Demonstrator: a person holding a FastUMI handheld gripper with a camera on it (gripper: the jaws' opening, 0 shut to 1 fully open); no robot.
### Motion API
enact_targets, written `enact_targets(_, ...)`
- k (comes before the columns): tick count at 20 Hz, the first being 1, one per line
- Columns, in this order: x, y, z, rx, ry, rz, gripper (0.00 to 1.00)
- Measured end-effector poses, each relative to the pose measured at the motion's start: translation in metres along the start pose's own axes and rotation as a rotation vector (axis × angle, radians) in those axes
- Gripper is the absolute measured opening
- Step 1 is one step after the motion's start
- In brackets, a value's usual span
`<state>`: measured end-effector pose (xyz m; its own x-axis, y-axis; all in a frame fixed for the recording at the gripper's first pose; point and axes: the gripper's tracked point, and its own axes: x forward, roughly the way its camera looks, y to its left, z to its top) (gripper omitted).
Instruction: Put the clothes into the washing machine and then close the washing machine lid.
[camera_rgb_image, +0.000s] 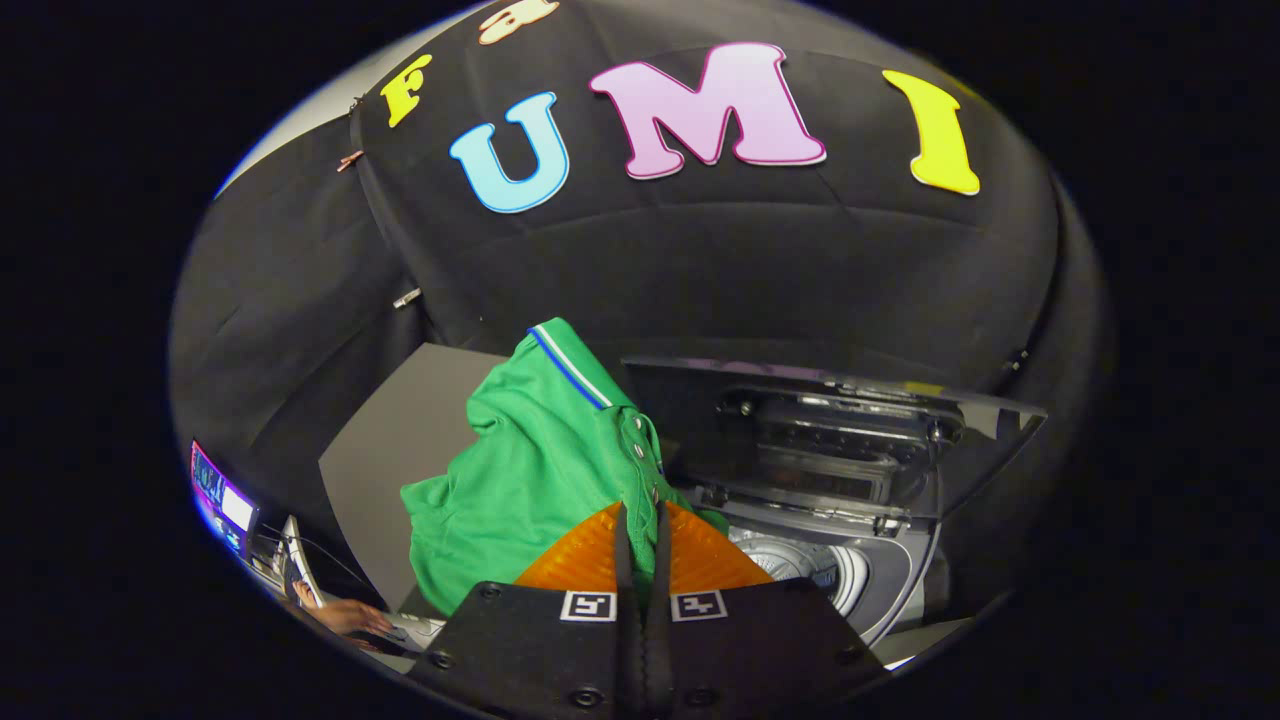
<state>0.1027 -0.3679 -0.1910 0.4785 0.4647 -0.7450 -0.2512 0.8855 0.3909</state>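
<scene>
Where the two fingers met, they were pressed almost together, with only a thin dark slit left between them. The gripper (640, 530) was closed on a fold of the green shirt (520, 470), and the cloth was pinched between both fingers. From that pinch the shirt was seen bunched up ahead of the fingers and off to their left, held up in the air. A collar edge with blue and white stripes was seen at its top, and small buttons were seen along the side near the fingers.

Just beyond the fingers and to their right, the washing machine (900, 590) was seen with its round drum (800, 565) open below. The shirt was not yet inside the drum; it was held beside the opening. The washing machine lid (830, 440) was stood up behind the drum, tilted back toward the black cloth wall (700, 270).

Far off to the left, a lit screen (225, 500) and a person's hand (345, 615) were seen.
</scene>
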Motion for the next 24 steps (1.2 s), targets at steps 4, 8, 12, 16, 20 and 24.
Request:
enact_targets(4,-0.001,-0.043,-0.019,0.071,0.026,-0.027,0.05)
enact_targets(8,0.028,-0.091,-0.044,0.152,0.065,-0.109,0.06)
enact_targets(12,0.049,-0.122,-0.068,0.118,0.102,-0.173,0.05)
enact_targets(16,0.072,-0.138,-0.102,0.078,0.162,-0.268,0.05)
enact_targets(20,0.092,-0.140,-0.131,0.082,0.228,-0.358,0.05)
enact_targets(24,0.103,-0.145,-0.168,0.167,0.343,-0.443,0.05)
